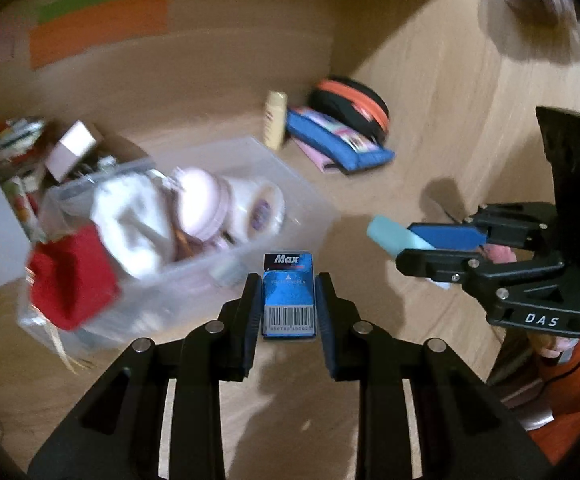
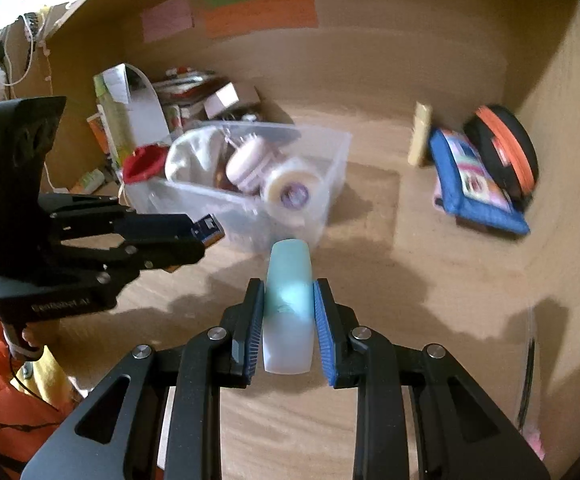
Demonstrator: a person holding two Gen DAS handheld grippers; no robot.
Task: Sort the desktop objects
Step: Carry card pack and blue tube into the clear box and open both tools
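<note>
My left gripper (image 1: pixel 288 304) is shut on a small blue box marked "Max" (image 1: pixel 288 296) and holds it above the desk, just in front of a clear plastic bin (image 1: pixel 306 192). My right gripper (image 2: pixel 288 312) is shut on a pale teal and white tube-shaped object (image 2: pixel 288 304), also above the desk, near the bin's (image 2: pixel 330 184) front corner. The right gripper (image 1: pixel 418 246) with the teal object (image 1: pixel 390 236) shows at the right of the left wrist view. The left gripper (image 2: pixel 193 236) with the blue box (image 2: pixel 209 230) shows at the left of the right wrist view.
The bin holds a red cloth (image 1: pixel 73 276), white cloth (image 1: pixel 129 220), a pink round case (image 1: pixel 201 204) and a tape roll (image 2: pixel 290 192). A blue pouch (image 2: pixel 474 184), black-and-orange case (image 2: pixel 506 152) and cream bottle (image 2: pixel 420 132) lie by the right wall. Clutter of boxes (image 2: pixel 193 96) stands behind the bin.
</note>
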